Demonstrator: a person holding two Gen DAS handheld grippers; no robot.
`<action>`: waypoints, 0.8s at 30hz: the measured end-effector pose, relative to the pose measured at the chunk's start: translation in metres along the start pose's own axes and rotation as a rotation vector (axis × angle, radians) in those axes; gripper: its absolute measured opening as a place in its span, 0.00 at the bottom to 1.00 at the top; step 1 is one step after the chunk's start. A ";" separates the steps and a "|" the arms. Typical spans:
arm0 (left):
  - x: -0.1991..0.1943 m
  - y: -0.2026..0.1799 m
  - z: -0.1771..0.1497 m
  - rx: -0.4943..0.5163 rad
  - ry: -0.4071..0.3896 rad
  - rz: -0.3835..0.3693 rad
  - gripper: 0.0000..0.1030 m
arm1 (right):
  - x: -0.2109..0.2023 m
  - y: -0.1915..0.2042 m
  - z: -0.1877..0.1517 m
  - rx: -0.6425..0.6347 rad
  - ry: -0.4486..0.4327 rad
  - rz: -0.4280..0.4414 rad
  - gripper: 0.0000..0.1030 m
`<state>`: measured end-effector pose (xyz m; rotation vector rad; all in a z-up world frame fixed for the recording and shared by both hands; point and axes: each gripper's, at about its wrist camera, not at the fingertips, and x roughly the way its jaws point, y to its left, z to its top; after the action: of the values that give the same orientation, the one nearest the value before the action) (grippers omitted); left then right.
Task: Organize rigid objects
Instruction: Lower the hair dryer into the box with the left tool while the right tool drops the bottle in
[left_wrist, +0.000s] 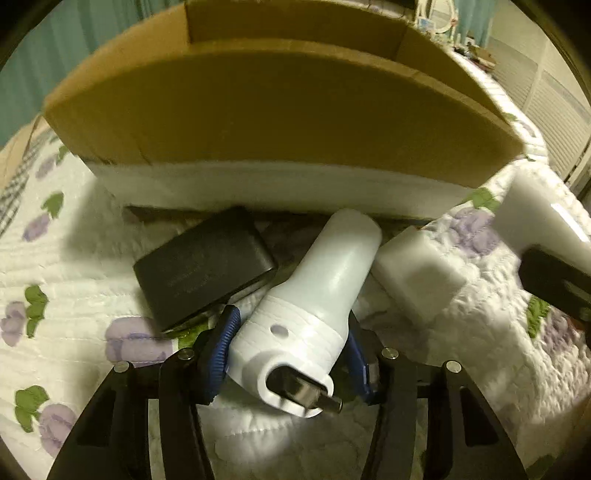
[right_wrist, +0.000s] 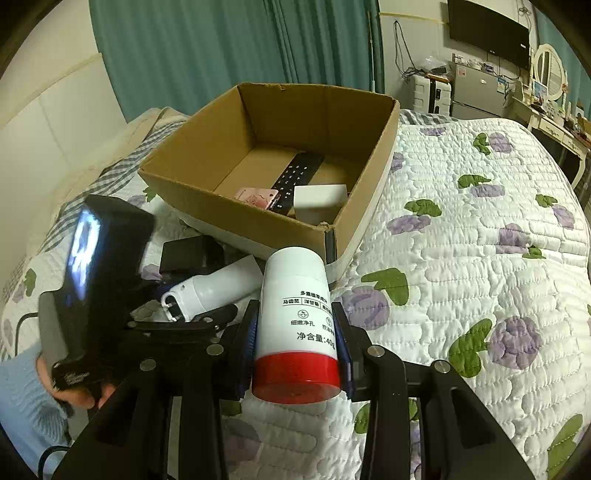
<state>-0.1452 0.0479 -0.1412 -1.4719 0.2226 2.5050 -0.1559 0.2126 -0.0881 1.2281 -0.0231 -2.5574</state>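
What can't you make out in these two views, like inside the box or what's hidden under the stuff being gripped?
- Left wrist view: cardboard box interior, hidden by its near wall.
- Left wrist view: part of the black case, covered by the white device in the left gripper.
- Right wrist view: the tube in the right gripper, small label text unreadable.
- Right wrist view: remote in the box, lower end hidden by a white box.

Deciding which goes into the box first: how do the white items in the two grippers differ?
The white bottle in the right gripper has a red cap and printed text; the white device in the left gripper is plain, with a metal tip. The bottle is straight-sided; the device steps in. Both are clamped.
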 end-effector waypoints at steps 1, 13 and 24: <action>-0.005 0.000 -0.001 0.006 -0.012 -0.003 0.51 | 0.000 0.000 0.000 0.000 0.002 -0.001 0.35; -0.114 -0.003 -0.006 0.015 -0.253 0.017 0.51 | -0.041 0.001 0.016 -0.003 -0.079 -0.009 0.35; -0.111 0.020 0.112 -0.042 -0.296 0.053 0.51 | -0.062 0.005 0.096 -0.077 -0.231 -0.070 0.35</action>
<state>-0.1926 0.0428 0.0103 -1.1015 0.1595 2.7430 -0.1920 0.2136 0.0208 0.9158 0.0677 -2.7200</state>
